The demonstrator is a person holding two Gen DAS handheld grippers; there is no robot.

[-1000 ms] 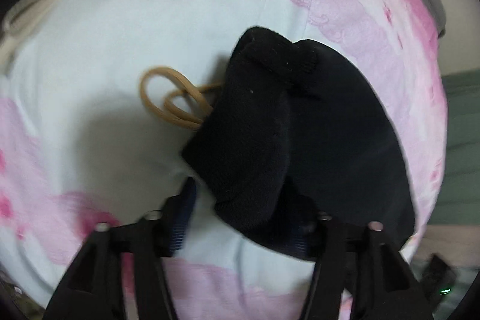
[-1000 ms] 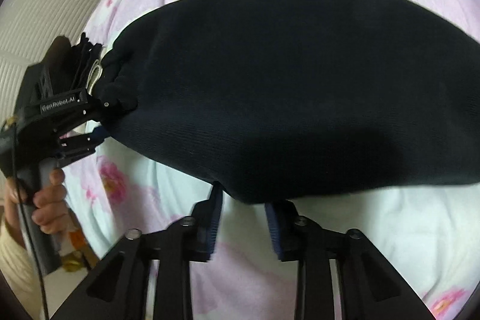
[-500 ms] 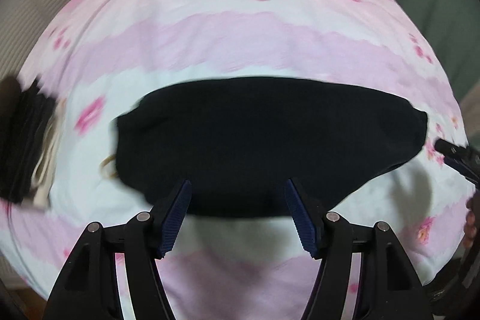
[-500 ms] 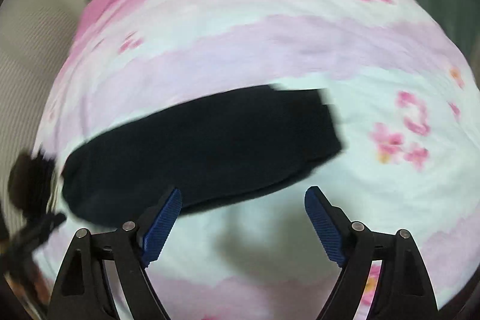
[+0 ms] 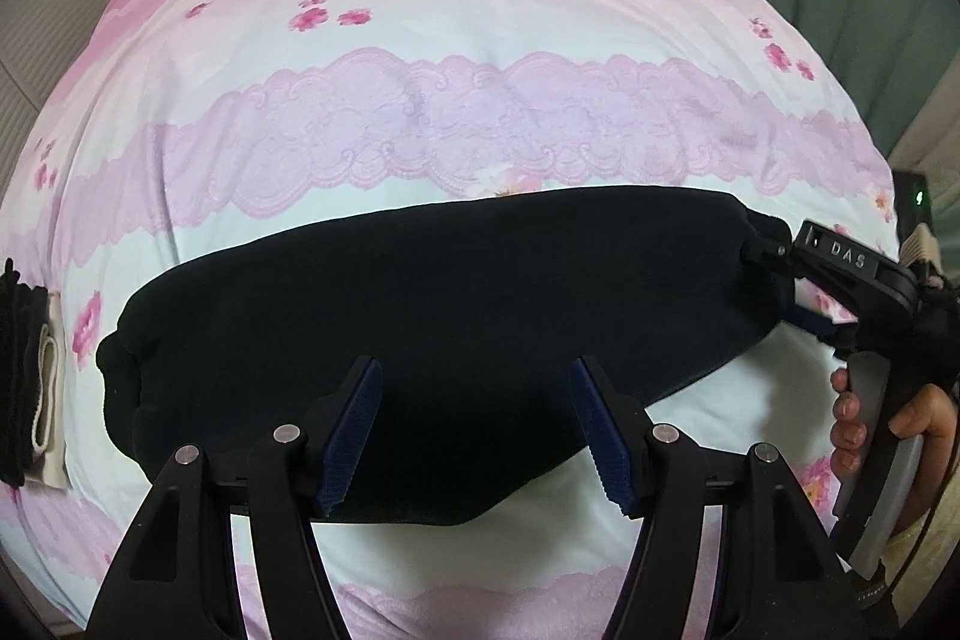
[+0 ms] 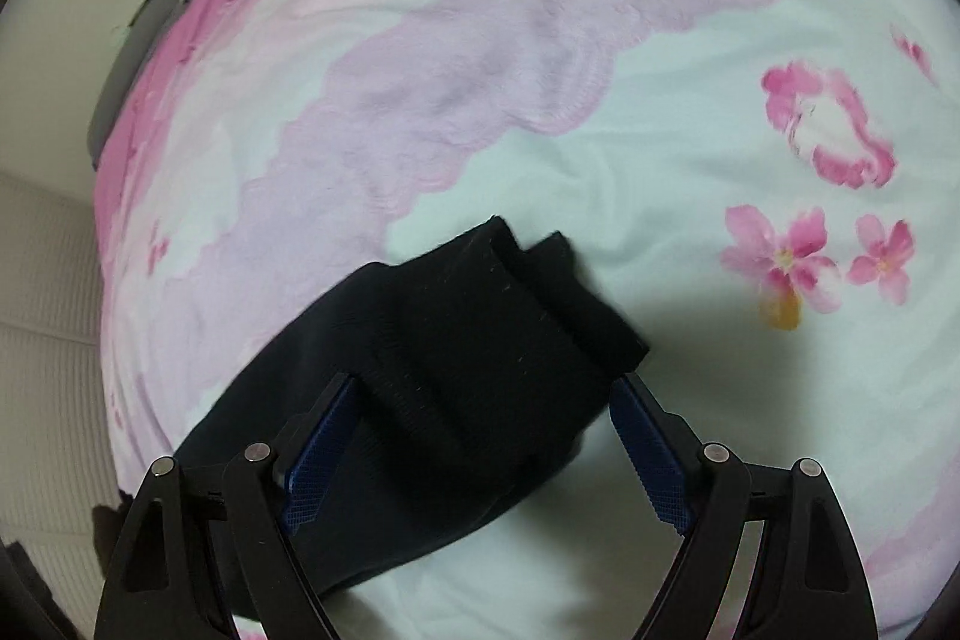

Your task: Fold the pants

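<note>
While pants [image 5: 432,316] lie folded on bedspread [image 5: 456,58] — left claw [image 5: 474,430] spread wide, released; right claw [image 6: 483,448] agape, straddling cuff end.

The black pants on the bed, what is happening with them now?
A person is folding the black pants on a pink flowered bedspread, holding a gripper in each hand. The pants lie in a long folded strip. The left gripper is open above the middle of the strip. The right gripper is open around the cuff end, not closed on it. A folded dark garment lies at the left edge.
</note>
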